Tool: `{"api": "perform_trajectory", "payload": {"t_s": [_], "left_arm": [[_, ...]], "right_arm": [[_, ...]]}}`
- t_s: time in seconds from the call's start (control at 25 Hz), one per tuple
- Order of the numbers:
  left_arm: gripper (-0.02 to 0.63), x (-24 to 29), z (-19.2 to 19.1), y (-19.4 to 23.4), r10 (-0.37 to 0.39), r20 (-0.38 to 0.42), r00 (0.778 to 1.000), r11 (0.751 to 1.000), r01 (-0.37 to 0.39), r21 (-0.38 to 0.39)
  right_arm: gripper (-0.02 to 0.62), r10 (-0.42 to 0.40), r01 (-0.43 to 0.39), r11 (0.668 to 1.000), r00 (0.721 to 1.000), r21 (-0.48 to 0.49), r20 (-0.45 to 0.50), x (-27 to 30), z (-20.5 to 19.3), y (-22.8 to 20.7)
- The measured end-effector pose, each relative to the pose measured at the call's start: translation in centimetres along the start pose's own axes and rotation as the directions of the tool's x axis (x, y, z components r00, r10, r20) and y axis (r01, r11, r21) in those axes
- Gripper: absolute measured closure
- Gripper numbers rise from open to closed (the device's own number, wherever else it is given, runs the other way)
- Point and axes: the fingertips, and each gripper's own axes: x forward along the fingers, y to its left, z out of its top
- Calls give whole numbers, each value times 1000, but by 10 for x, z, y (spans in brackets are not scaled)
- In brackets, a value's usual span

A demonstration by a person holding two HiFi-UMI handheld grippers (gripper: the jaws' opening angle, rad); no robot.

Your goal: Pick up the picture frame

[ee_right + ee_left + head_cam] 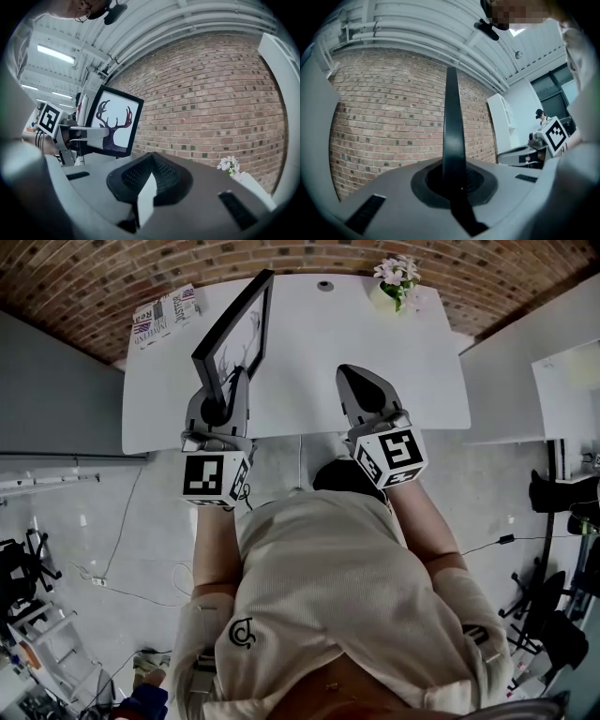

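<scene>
A black picture frame (239, 329) with a deer-antler silhouette print is held upright over the left part of the white table (309, 334). My left gripper (228, 385) is shut on its lower near edge. In the left gripper view the frame (452, 126) shows edge-on as a thin dark bar rising from between the jaws of the left gripper (453, 180). My right gripper (349, 373) hovers over the table's near middle, shut, with nothing in it. From the right gripper view I see the frame's print (115, 122) at the left, the left gripper (86, 134) clamped on it, and the right gripper (151, 163) itself shut.
A small pot of pale flowers (397, 276) stands at the table's far right corner, also seen as flowers (228, 165). A magazine (167, 315) lies at the far left corner. A brick wall (384, 117) runs behind the table. Another white desk (562, 371) stands to the right.
</scene>
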Motion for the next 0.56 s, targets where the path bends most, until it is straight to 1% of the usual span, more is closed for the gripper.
{"api": "perform_trajectory", "payload": {"t_s": [0.2,0.56], "left_arm": [[583,-5,-6,0,4,-9,1000,1000,-4,-8],[583,-9,-11,-6,-8,-20,1000,1000,8,-15]], "right_arm": [[589,14,-14,1000,1000,-3,-8,0,-5,8],[591,10,-10,1000,1000,6,-5,-2,-4,9]]}}
